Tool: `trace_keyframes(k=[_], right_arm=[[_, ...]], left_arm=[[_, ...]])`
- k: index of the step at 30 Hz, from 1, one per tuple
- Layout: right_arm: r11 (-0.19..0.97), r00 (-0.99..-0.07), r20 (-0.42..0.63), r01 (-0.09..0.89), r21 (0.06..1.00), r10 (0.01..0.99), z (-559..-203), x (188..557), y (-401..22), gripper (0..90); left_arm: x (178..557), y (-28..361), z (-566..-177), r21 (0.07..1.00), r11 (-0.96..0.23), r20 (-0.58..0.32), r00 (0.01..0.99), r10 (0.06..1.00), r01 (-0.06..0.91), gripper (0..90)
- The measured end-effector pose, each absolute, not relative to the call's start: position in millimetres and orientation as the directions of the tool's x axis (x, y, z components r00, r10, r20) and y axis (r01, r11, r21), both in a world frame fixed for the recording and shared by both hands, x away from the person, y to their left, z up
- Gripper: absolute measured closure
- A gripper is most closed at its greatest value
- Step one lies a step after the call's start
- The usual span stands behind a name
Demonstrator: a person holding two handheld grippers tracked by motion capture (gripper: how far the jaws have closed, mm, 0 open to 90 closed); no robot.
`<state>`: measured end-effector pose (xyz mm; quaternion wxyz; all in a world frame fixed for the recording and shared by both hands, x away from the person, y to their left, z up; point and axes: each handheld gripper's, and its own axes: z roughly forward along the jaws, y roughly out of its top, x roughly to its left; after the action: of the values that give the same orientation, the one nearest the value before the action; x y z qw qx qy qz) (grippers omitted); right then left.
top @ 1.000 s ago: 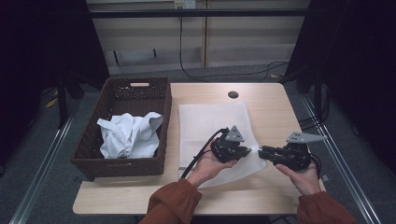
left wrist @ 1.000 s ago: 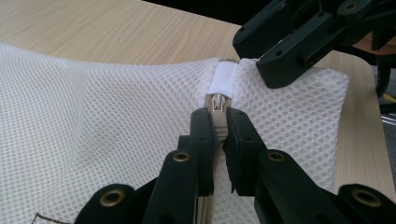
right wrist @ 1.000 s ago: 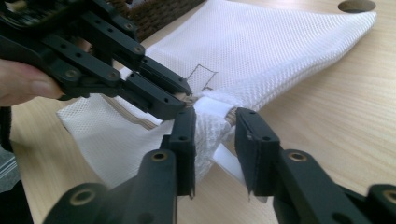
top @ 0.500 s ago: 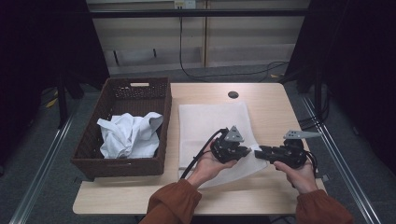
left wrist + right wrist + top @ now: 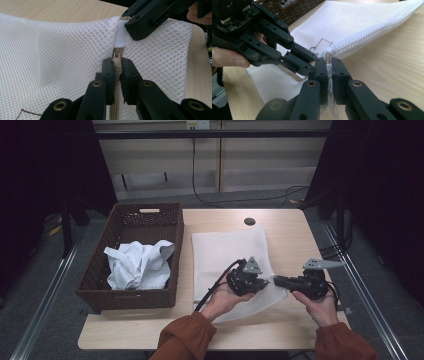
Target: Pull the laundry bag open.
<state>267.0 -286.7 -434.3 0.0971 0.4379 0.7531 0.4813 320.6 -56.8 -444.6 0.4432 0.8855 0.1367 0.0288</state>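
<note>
A white mesh bag (image 5: 225, 250) lies flat on the wooden table (image 5: 290, 230), with its near right corner lifted between the two grippers. My left gripper (image 5: 117, 67) is shut on the beige zipper pull (image 5: 117, 63) at the bag's edge. My right gripper (image 5: 327, 63) faces it from the right. Its jaws have just been closing and now pinch the white tab (image 5: 121, 33) at the bag's corner, right beside the zipper's end. In the high view the left gripper (image 5: 264, 282) and the right gripper (image 5: 276, 280) meet tip to tip over the bag's near right corner.
A dark wicker basket (image 5: 172, 255) stands on the table's left side with a crumpled white cloth (image 5: 137, 262) inside. A round cable hole (image 5: 249, 221) sits near the far edge. Bare wood lies right of the bag and along the front edge.
The right gripper's jaws have closed onto the bag's corner tab. Both hands have stayed where they were, and the left gripper's grip on the zipper pull is unchanged.
</note>
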Motion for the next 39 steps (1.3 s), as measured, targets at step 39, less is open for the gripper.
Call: trace_keyframes(k=[39], right_arm=[[0.139,-0.575,0.254,0.552,0.823,0.778,-431,265,-287,85.2]], left_arm=[[320,-43,-453,0.77,-0.595,-0.07,0.957,0.281,0.231,82.2]])
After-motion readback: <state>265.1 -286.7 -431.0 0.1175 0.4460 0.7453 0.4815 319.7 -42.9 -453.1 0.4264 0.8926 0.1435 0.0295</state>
